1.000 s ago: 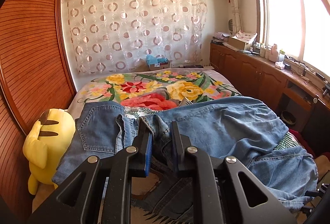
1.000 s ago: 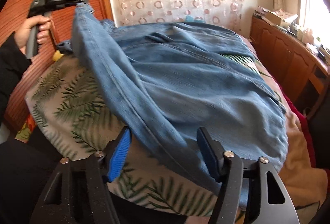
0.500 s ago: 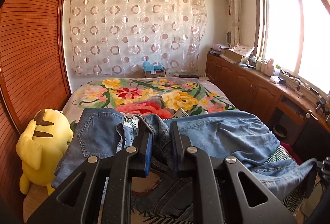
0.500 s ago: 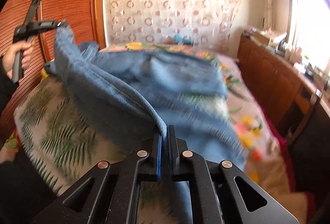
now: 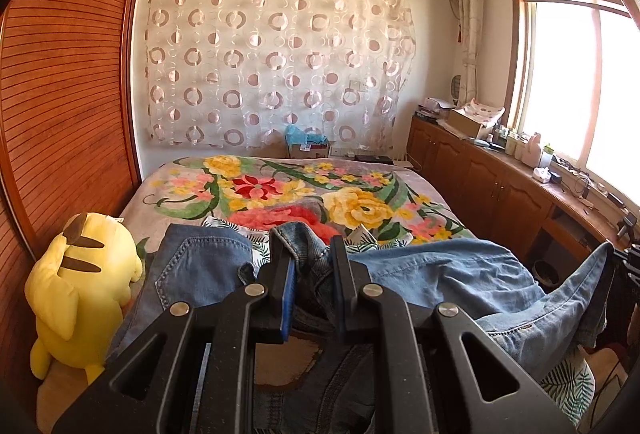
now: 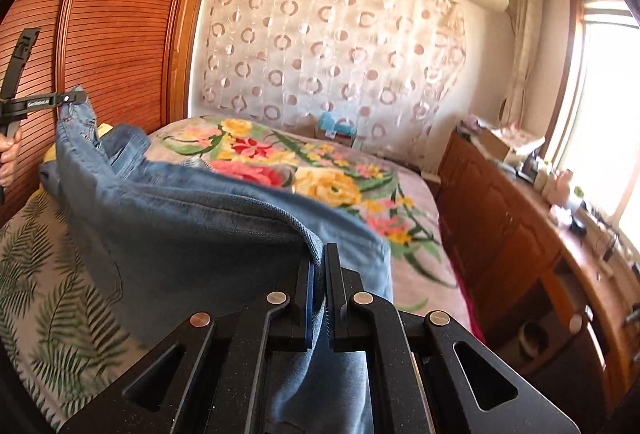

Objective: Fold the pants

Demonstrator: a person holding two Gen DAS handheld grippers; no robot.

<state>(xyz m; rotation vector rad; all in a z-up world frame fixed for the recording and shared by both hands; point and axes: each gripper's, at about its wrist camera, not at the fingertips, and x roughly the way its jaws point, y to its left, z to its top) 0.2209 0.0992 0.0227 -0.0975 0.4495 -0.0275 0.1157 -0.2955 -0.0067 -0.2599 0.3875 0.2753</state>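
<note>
The blue denim pants (image 5: 448,274) hang stretched between my two grippers above the near end of the bed. My left gripper (image 5: 310,254) is shut on a bunched part of the waist. It also shows in the right wrist view (image 6: 70,99) at the far left, pinching the pants' raised corner. My right gripper (image 6: 318,258) is shut on the folded edge of the pants (image 6: 180,226). In the left wrist view the right gripper (image 5: 620,254) shows at the far right edge, holding a raised leg end.
The bed has a floral blanket (image 5: 280,190) and a leaf-print sheet (image 6: 36,274) at its near end. A yellow plush toy (image 5: 80,286) sits at the bed's left edge by the slatted wooden wardrobe (image 5: 60,94). A wooden cabinet counter (image 5: 500,170) with clutter runs along the right.
My right gripper closed on the pants' edge and lifted it. The pants were pulled back toward the near end, uncovering more floral blanket. The left gripper kept its hold.
</note>
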